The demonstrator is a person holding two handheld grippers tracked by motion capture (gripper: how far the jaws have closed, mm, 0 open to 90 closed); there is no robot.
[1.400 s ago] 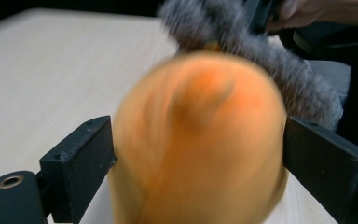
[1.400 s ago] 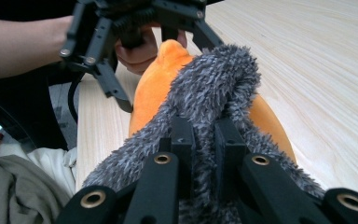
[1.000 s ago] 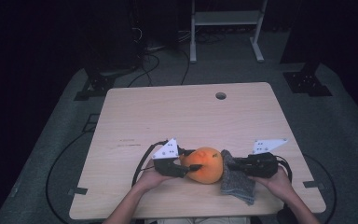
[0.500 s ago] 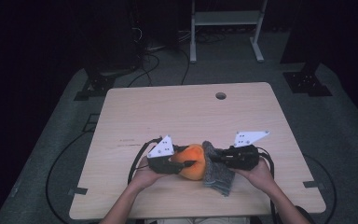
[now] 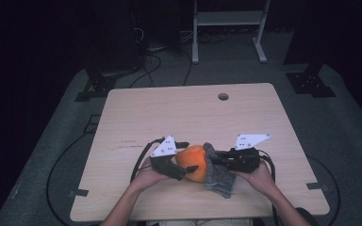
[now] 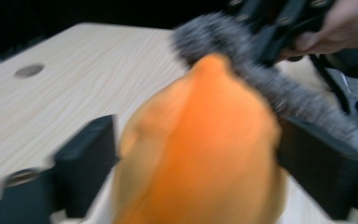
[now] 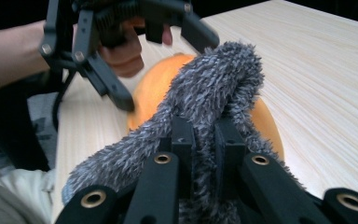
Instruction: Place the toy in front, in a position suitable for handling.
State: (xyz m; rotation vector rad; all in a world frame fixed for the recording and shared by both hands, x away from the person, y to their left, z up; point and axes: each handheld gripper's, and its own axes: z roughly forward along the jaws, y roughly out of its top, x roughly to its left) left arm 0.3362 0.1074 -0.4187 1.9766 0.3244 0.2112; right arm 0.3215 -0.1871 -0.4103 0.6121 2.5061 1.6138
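While the far half of the table [image 5: 188,108] lay bare, an orange ball [image 5: 194,162] was kept near its front edge between the just-opened jaws of the left gripper [image 5: 181,160]; a grey sock [image 5: 217,170] was clenched by the right gripper [image 5: 215,160].

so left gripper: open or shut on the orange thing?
Open: left gripper jaws have just been opening; they stand wide either side of the orange ball.

We see the pale worktop [image 5: 169,113] lit evenly from above against dim, near-black surroundings; motion blur smears the orange cloth [image 6: 200,149] in the left gripper view.
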